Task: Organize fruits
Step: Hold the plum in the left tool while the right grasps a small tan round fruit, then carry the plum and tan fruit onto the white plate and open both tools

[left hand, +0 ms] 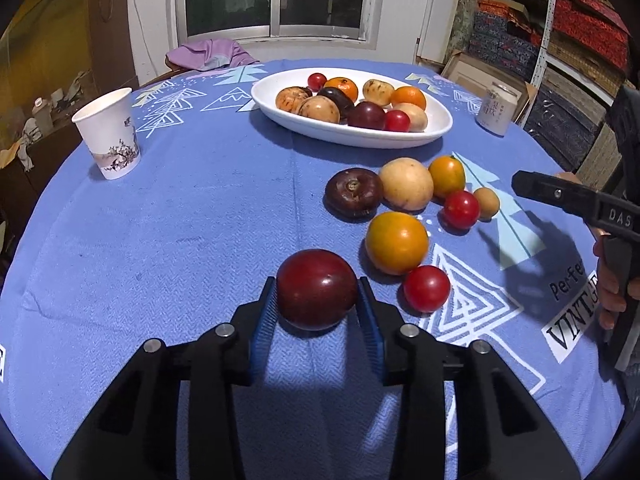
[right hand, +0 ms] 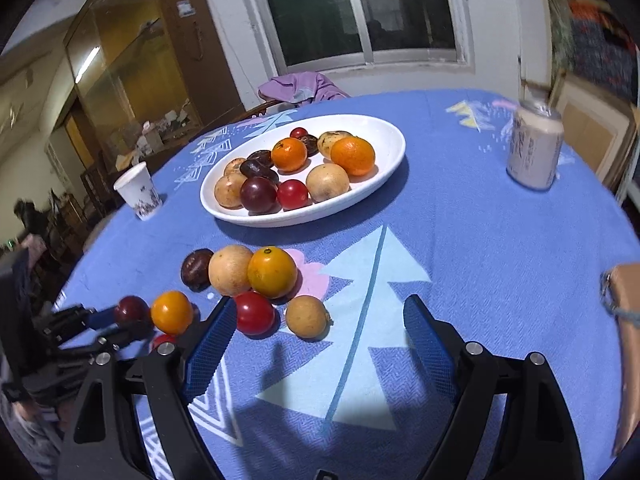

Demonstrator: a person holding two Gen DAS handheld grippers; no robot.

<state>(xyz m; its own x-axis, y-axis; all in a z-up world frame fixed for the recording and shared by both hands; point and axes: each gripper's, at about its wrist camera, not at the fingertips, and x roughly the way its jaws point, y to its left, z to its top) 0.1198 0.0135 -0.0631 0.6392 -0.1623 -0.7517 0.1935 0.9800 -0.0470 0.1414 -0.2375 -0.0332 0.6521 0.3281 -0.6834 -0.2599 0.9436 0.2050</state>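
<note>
Inspector: Left tool grips the plum low over the bench; right tool gapes, empty.

Operator: Lift straight, clear the orange, set it on the dish.

Plate behind loose fruits — cup left.

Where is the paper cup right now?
In the left wrist view the paper cup stands upright on the blue tablecloth at far left, apart from and left of the white oval dish.
</note>
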